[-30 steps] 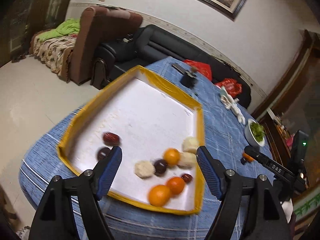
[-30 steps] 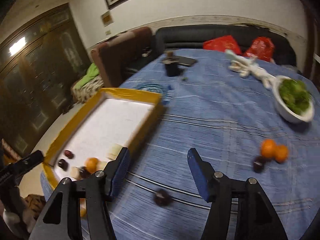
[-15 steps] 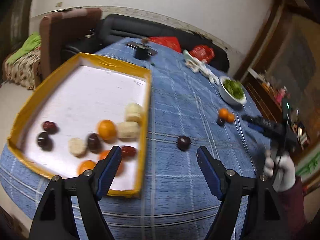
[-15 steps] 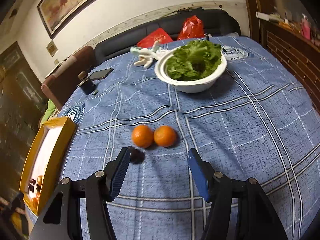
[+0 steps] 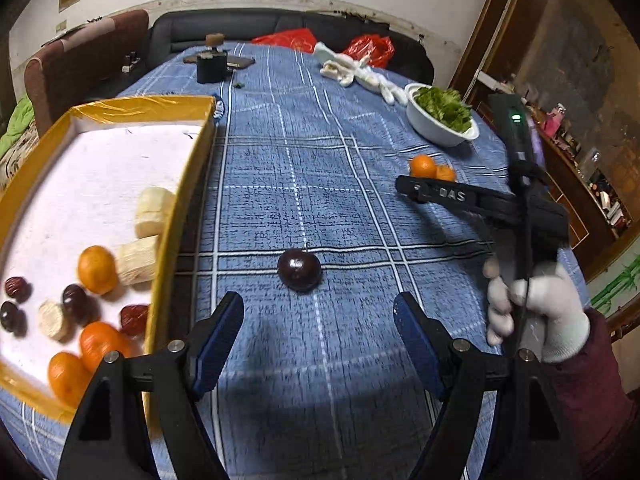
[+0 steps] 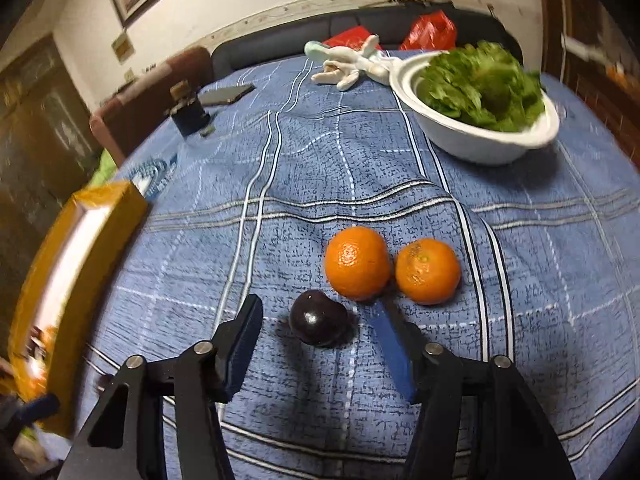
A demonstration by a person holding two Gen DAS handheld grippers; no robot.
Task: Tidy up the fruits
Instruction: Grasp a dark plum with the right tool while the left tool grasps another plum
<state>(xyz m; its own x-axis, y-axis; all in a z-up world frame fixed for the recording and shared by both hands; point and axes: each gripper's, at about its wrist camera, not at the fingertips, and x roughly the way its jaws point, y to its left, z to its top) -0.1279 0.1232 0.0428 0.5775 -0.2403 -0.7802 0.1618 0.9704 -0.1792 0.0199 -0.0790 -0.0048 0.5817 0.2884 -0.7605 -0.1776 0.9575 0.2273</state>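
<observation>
Most fruit already lies in your yellow tray (image 5: 182, 188); four pieces remain on the tablecloth (image 5: 320, 160). Your left gripper (image 5: 319, 320) gapes before one dark plum (image 5: 299, 270); your right gripper (image 6: 316, 334) brackets another, seemingly untouched, beside two tangerines (image 6: 390, 266).

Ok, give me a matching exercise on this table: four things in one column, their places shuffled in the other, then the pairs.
Things:
1. dark plum near the right claw
2. two oranges
3. lettuce
4. pale cut pieces

Places:
A. in the white bowl
B. inside the yellow-rimmed tray
C. on the blue cloth, side by side beyond the plum
D. on the cloth between the open blue fingers

Pairs: 1-D, 2-C, 3-A, 4-B
</observation>
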